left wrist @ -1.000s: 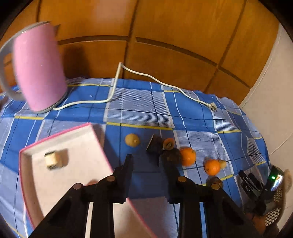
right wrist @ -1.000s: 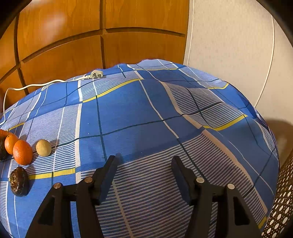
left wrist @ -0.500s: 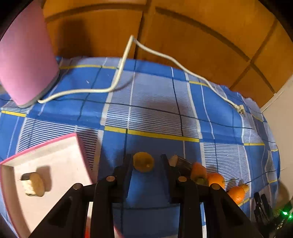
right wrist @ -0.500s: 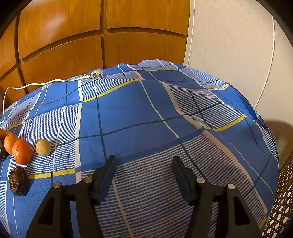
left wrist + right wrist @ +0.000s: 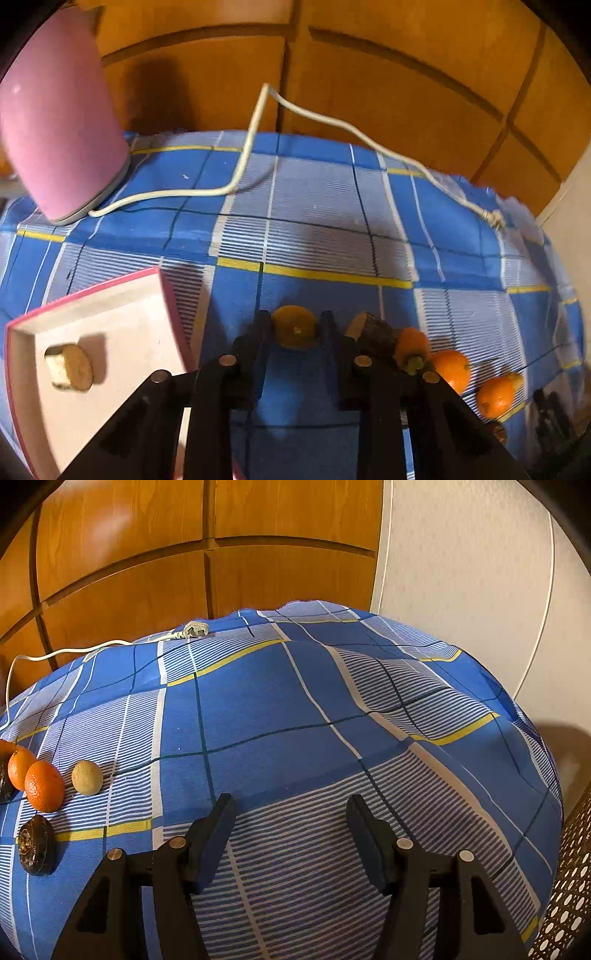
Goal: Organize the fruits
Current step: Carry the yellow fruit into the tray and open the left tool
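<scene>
In the left wrist view my left gripper is open with a small yellow-brown fruit sitting between its fingertips on the blue checked cloth. To its right lie a dark brown fruit, an orange persimmon and two oranges. A pink-rimmed white tray at the left holds one pale fruit piece. In the right wrist view my right gripper is open and empty over the cloth; oranges, a pale round fruit and a dark fruit lie far left.
A pink kettle stands at the back left, its white cord running across the cloth to a plug. Wooden panels back the table. A white wall and a woven basket are at the right edge.
My left gripper has moved forward and down, so the yellow-brown fruit now sits between its fingertips. The right gripper has barely moved.
</scene>
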`<act>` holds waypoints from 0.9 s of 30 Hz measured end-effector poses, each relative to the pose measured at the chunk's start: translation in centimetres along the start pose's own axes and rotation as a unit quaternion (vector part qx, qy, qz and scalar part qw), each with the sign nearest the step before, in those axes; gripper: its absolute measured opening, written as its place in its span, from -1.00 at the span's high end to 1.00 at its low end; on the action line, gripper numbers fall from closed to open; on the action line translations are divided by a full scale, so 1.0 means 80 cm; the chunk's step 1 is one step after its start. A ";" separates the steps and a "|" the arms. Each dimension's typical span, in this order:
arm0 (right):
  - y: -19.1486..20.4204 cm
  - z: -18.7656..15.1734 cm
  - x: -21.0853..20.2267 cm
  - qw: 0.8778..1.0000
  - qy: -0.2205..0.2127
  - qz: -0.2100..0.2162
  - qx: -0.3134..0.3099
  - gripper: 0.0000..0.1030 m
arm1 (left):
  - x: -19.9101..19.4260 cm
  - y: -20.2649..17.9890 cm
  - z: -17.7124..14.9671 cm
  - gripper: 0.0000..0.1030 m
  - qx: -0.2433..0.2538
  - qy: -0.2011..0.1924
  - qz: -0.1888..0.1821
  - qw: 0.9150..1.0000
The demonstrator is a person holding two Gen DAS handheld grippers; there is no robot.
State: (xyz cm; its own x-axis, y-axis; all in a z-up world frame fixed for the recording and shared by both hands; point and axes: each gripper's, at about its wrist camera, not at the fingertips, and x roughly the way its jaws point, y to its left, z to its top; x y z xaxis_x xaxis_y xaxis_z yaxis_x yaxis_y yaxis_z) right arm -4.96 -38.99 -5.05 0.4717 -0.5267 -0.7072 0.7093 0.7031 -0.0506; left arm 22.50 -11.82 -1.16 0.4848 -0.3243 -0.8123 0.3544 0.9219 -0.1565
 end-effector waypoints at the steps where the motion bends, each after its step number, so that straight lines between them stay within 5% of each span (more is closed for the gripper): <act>1: 0.000 0.000 0.000 1.000 0.000 0.000 0.000 -0.23 | -0.007 0.001 -0.001 0.49 -0.006 -0.007 -0.004 1.000; 15: -0.003 0.000 0.001 1.000 0.000 0.008 0.012 -0.23 | -0.156 0.060 -0.067 0.49 -0.120 -0.107 -0.016 0.987; 27: -0.002 0.000 0.001 1.000 -0.001 0.006 0.010 -0.23 | -0.212 0.123 -0.178 0.49 -0.164 -0.095 0.004 0.982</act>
State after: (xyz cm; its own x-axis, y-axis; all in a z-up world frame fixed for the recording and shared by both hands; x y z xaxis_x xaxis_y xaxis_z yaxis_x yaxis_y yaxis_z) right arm -5.04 -39.10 -5.09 0.4816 -0.5189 -0.7063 0.7138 0.6998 -0.0275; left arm 6.36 5.74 3.04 0.6376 -0.3214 -0.7001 0.0876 0.9331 -0.3487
